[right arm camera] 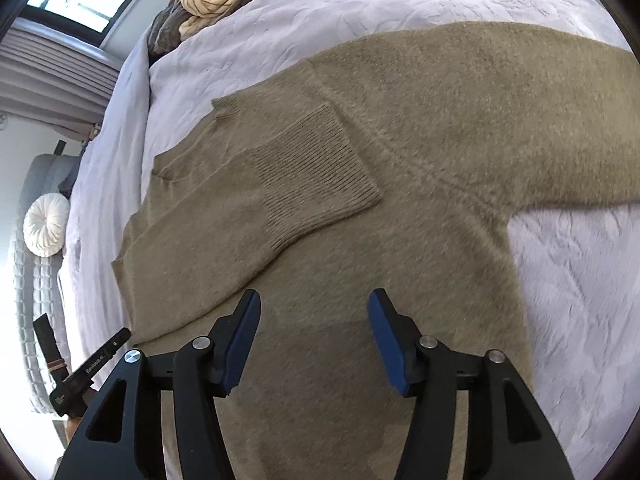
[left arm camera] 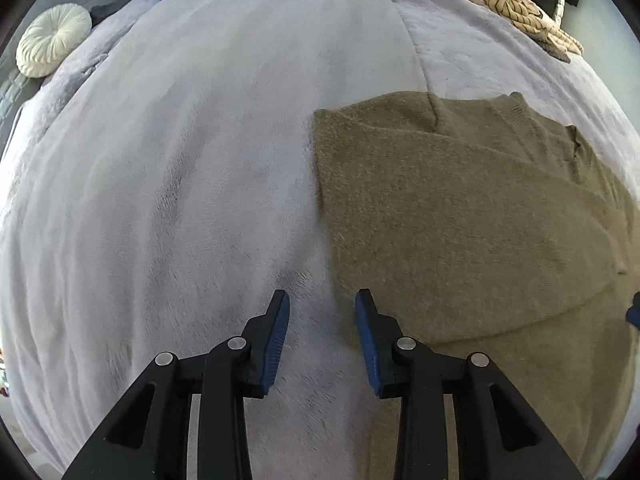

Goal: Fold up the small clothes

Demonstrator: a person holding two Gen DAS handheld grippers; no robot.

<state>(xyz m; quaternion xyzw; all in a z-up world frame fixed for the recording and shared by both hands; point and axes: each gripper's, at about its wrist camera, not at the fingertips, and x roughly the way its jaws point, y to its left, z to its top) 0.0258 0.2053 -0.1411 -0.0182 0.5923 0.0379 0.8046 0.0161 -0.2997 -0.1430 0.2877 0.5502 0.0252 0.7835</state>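
One olive sweater point(right arm camera: 400, 160) lies on the bed point(left arm camera: 180, 160), one sleeve point(right arm camera: 240, 208) folded across it. Two grippers, left gripper point(left arm camera: 322, 304) and right gripper point(right arm camera: 314, 304), hover with jaws spread, holding nothing. One round cushion point(left arm camera: 52, 40) sits upper left.

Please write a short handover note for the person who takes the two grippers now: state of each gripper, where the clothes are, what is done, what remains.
Left gripper: jaws open, empty, over the sweater's left edge.
Right gripper: jaws open, empty, over the olive sweater.
Sweater lies flat on the grey bedspread; one sleeve is folded across the body.
Left: other sleeve, final folds, probably the striped garment.
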